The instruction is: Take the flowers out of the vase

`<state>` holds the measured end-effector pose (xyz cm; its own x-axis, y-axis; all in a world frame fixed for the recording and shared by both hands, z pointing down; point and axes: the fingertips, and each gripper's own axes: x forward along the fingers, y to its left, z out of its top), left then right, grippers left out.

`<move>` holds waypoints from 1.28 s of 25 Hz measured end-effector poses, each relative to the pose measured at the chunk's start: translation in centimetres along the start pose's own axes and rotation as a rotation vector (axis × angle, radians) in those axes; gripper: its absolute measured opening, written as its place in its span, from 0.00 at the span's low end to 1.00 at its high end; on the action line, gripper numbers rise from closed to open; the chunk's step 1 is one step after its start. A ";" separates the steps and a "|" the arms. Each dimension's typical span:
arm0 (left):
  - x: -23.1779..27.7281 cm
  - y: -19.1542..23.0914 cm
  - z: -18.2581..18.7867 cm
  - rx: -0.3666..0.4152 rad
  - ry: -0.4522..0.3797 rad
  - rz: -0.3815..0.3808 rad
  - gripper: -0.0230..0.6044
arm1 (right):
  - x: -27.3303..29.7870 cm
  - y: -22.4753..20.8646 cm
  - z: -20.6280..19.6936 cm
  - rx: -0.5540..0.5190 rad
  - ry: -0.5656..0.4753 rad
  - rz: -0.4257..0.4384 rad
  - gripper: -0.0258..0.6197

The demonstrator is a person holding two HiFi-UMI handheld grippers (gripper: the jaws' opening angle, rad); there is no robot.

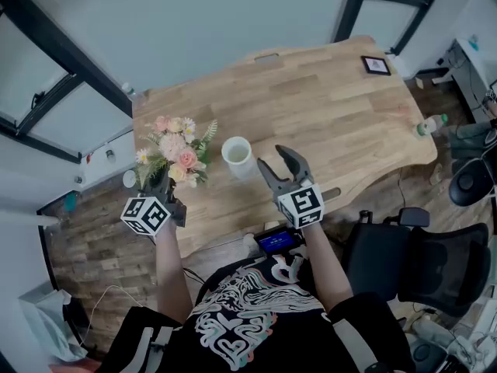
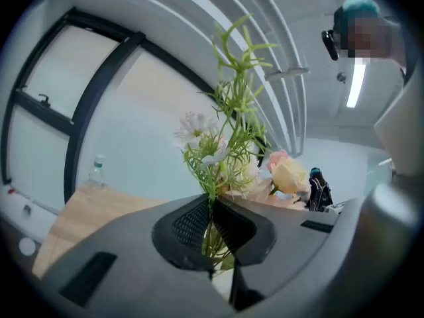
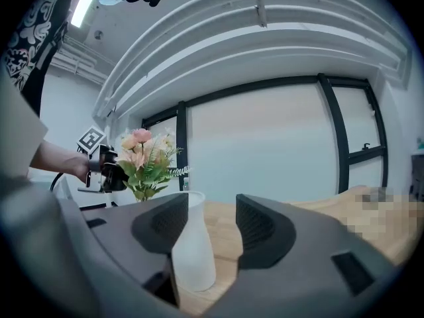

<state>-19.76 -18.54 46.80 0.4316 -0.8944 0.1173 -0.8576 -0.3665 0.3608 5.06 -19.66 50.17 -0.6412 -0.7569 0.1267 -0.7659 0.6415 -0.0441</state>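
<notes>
Left jaws: the left gripper [image 2: 211,209] has its jaws closed tight on the green stems [image 2: 211,234]. The thin bundle is pinched between the ribbed pads.
Flowers: the flowers [image 2: 232,144], pink, cream and white heads with green sprigs, stand above the left jaws. The cut ends of the stems hang a little below them.
Long axis: the stems run nearly upright and cross the line of the left jaws. They lean only slightly.
Place of the flowers: they are fully out of the vase [image 1: 237,155] and well to its left side in the head view. No stem reaches its mouth.
Vase: white and upright on the table [image 1: 334,107], with an empty mouth as far as the head view shows.
Right jaws: the right gripper [image 3: 211,225] has its jaws wide apart and clamped on nothing. In its own view the vase shows in the gap, close to the left jaw. In the head view the vase stands to the left of the jaw tips, so I judge that the pads do not press on it.
Nearer hand: the right hand is near the vase and the left hand is farther from it, near the left edge of the table.
Coming move: I judge that the taking out is done. What remains is probably to lay the flowers down left of the vase, and for this the upright stems must turn toward level.
</notes>
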 end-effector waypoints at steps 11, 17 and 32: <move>2.3 2.4 -7.6 -0.125 0.179 0.080 0.06 | 0.1 0.2 -0.9 0.071 0.009 0.040 0.39; 3.5 3.3 -11.0 -0.125 0.235 0.107 0.07 | 0.5 -0.4 -1.3 0.085 0.026 0.049 0.39; 5.2 4.9 -16.2 -0.031 0.207 0.127 0.07 | 2.5 0.9 -4.3 0.022 0.145 0.043 0.39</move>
<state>-17.18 -20.79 64.12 0.3721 -0.8600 0.3492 -0.9009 -0.2439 0.3590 2.96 -20.41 54.69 -0.6614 -0.7015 0.2656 -0.7394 0.6691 -0.0740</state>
